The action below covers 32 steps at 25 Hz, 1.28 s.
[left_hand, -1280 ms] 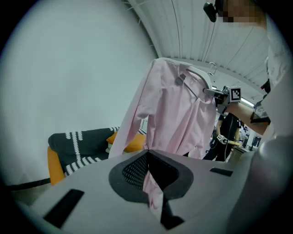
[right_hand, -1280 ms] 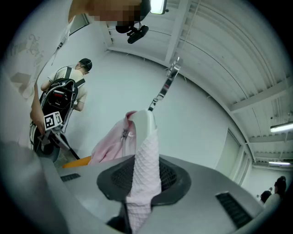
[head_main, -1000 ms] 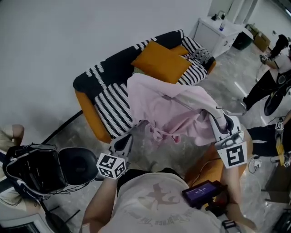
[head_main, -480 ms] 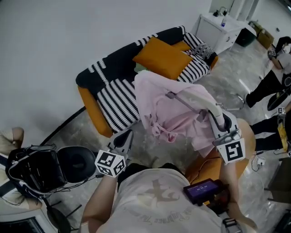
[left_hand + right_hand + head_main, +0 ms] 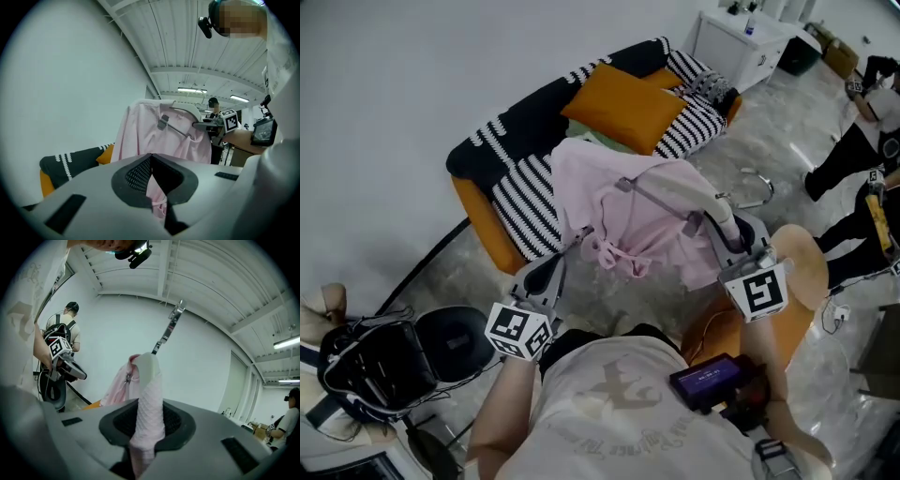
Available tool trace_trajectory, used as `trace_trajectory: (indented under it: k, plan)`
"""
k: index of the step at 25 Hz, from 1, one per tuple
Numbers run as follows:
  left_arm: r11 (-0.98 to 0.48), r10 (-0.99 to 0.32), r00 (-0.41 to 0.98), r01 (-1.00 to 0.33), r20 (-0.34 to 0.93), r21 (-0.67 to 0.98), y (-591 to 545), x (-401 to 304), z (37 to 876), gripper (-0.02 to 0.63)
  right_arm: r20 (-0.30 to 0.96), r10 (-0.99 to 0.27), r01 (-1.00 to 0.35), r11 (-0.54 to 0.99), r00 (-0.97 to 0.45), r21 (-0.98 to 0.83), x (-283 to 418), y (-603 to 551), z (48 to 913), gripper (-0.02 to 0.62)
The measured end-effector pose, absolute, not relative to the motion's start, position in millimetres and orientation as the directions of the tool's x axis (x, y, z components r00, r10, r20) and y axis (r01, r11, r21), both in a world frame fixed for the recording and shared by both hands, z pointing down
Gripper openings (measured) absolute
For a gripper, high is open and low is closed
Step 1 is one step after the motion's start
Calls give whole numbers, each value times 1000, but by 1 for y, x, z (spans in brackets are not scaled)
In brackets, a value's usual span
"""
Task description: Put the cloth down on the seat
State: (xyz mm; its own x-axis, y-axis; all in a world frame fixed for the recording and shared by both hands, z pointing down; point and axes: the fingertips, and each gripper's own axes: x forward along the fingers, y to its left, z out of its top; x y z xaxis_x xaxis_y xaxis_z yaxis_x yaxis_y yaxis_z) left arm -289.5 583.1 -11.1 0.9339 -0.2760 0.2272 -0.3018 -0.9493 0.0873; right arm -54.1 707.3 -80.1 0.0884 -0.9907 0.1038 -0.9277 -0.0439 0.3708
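A pink cloth [image 5: 628,216] hangs on a pale hanger [image 5: 670,192] above the floor, just in front of the black-and-white striped seat [image 5: 520,192]. My right gripper [image 5: 717,225] is shut on the cloth-covered end of the hanger. In the right gripper view the textured pink cloth [image 5: 147,404] runs up between the jaws, with the metal hook [image 5: 168,329] above. My left gripper [image 5: 577,242] reaches the cloth's lower left hem. Its jaws meet at the tips [image 5: 151,154], and pink cloth [image 5: 157,206] shows in the gap below them.
An orange cushion [image 5: 623,103] lies on the seat's right half. A black bag [image 5: 375,361] sits on the floor at the left. A round wooden stool [image 5: 802,267] is by my right arm. A white cabinet [image 5: 741,42] and other people [image 5: 862,141] are at the far right.
Both grippers and the hanging cloth have shifted left and a little toward the seat. Both grips look the same.
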Motion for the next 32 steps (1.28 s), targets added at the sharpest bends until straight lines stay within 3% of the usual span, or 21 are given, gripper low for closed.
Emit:
trace_trajectory:
  k: [5, 11, 32]
  plan:
    - [-953, -272, 935, -294, 226, 72, 581, -278, -20, 12, 135, -988, -922, -21, 79, 388, -51, 700, -76, 87]
    - [-953, -275, 933, -296, 232, 60, 593, -255, -24, 12, 80, -996, -930, -18, 50, 366, -36, 703, -90, 87]
    - [-933, -327, 923, -350, 203, 88, 594, -275, 24, 12, 29, -998, -925, 66, -59, 375, -56, 689, -87, 87]
